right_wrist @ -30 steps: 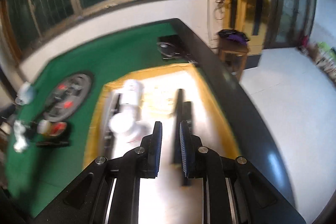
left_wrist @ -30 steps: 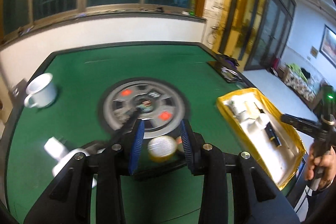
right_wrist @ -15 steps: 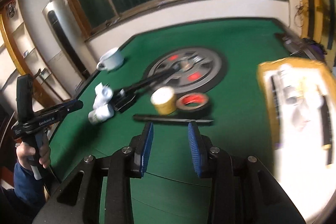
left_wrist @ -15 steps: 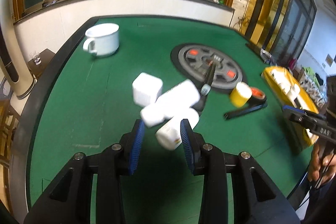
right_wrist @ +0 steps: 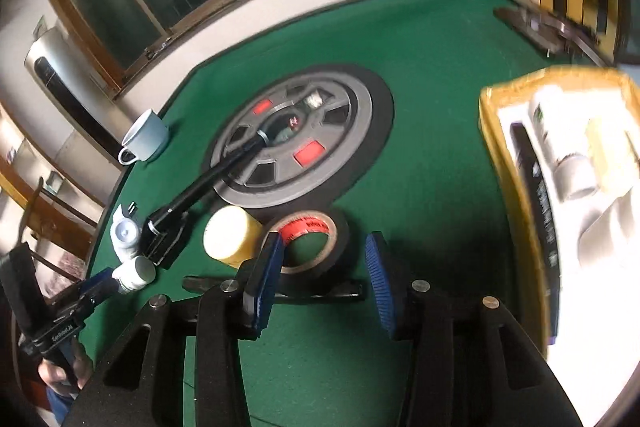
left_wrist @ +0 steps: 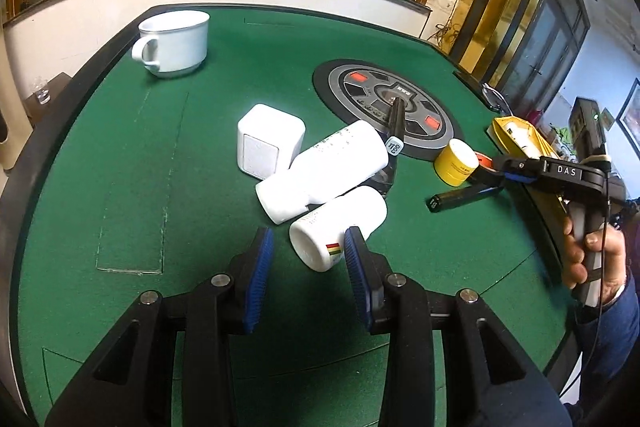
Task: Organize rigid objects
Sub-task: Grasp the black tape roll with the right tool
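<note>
In the left wrist view my left gripper (left_wrist: 308,255) is open just in front of a small white bottle (left_wrist: 340,225) lying on the green table. A larger white bottle (left_wrist: 324,169) and a white cube (left_wrist: 270,145) lie behind it. In the right wrist view my right gripper (right_wrist: 324,275) is open, low over a black tape roll (right_wrist: 316,241) with a red core. A yellow jar (right_wrist: 230,235) stands left of the roll, and a black bar (right_wrist: 276,287) lies under the fingers. A yellow tray (right_wrist: 516,187) holding bottles and a black stick is at the right.
A round grey-and-black disc (right_wrist: 300,143) with red patches sits mid-table, with a black tool (right_wrist: 204,183) lying across it. A white mug (left_wrist: 174,43) stands at the far left. The table has a raised black rim (left_wrist: 48,115). The other gripper shows at the right (left_wrist: 560,175).
My left gripper has swung from the disc to the white bottles and closed in on the small one. My right gripper has left the tray, opened wide and come down at the tape roll.
</note>
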Demonstrator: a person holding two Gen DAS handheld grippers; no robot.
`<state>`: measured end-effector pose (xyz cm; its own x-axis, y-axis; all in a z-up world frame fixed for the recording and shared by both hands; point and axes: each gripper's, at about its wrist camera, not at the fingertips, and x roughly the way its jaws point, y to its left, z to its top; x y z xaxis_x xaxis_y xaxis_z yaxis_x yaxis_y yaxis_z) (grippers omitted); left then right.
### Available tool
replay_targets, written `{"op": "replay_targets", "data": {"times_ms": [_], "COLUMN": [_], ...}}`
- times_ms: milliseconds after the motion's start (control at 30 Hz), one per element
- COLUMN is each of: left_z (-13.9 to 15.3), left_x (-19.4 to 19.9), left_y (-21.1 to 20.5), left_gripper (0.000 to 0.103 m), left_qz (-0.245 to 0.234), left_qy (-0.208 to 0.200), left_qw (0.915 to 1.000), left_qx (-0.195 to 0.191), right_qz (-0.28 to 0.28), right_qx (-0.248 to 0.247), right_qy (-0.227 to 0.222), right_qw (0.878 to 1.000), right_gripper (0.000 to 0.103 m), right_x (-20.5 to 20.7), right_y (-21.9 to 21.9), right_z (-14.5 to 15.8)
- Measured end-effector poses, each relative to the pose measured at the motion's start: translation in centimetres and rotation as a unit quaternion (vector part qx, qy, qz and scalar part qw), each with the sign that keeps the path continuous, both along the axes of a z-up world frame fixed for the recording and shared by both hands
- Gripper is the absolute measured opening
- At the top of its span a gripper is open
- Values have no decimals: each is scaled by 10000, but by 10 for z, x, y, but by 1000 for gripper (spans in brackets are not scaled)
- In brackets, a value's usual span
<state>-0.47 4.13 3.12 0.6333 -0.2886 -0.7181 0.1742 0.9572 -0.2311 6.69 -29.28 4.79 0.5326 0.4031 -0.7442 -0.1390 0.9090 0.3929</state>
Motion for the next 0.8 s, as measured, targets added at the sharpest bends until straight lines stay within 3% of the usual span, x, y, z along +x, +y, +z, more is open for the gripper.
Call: {"op": "replay_targets", "data": {"times_ms": [133, 267, 367, 500, 633, 800], "left_z": [-1, -2, -3, -2, -2, -2], "left_x": [1, 1, 1, 1, 1, 1], "left_y": [-4, -7, -6, -5, -4, -4], "left_gripper": [34, 34, 34, 34, 34, 34], "left_qz": [-106, -152, -161, -161, -151, -154], "left_qy": [34, 50, 54, 42, 19, 26], "left_qw": [9999, 9998, 9998, 9999, 9999, 9999], "left_qx": [39, 107, 84, 44, 34, 75], "right_qz": [107, 699, 1368, 1194, 1178, 1601], "right_qx": [557, 862, 714, 34, 170, -281], "right_qy": [158, 403, 464, -11, -145, -576], "right_qw": [9983, 9930, 9869, 9928, 9928, 9850], "right_gripper": [39, 42, 44, 44, 44, 48], "right_x": [-3, -20, -41, -55, -57, -71], "right_y": [-9, 7, 29, 36, 35, 70], "right_z": [-7, -12, -8, 6, 12, 18]}}
